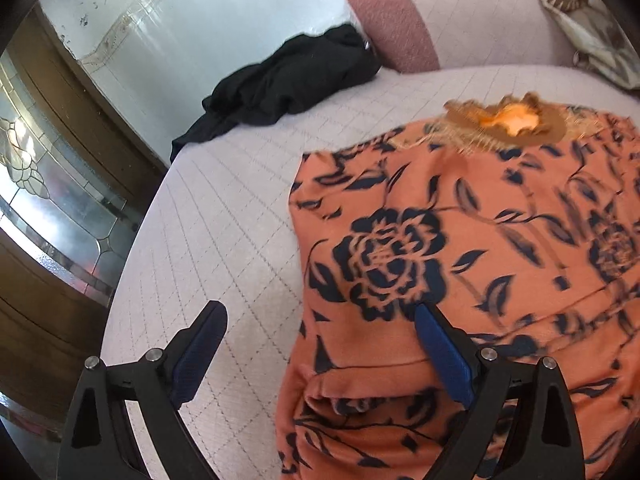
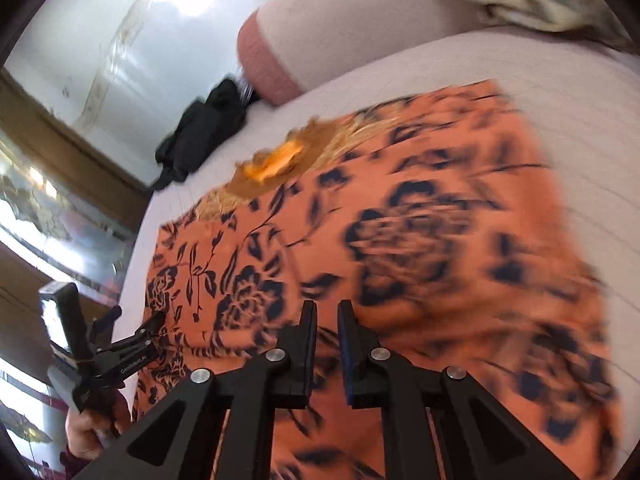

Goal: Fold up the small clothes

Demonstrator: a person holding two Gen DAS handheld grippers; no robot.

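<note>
An orange garment (image 1: 460, 220) printed with dark blue flowers lies spread on the pale quilted bed (image 1: 220, 200), its gold-trimmed neckline (image 1: 516, 120) toward the pillows. My left gripper (image 1: 320, 316) is open wide above the garment's left edge, with one finger over the cloth and the other over bare bedcover. In the right wrist view my right gripper (image 2: 328, 312) hovers over the middle of the garment (image 2: 400, 220), its jaws nearly together with no cloth visibly pinched. The left gripper (image 2: 138, 316) shows at the lower left, held by a hand (image 2: 88, 432).
A black garment (image 1: 288, 80) lies crumpled at the bed's far left edge beside a pink bolster (image 1: 392, 24). A beige patterned blanket (image 1: 580, 20) is bunched at the far right. A wooden door with leaded glass (image 1: 40, 184) stands left of the bed.
</note>
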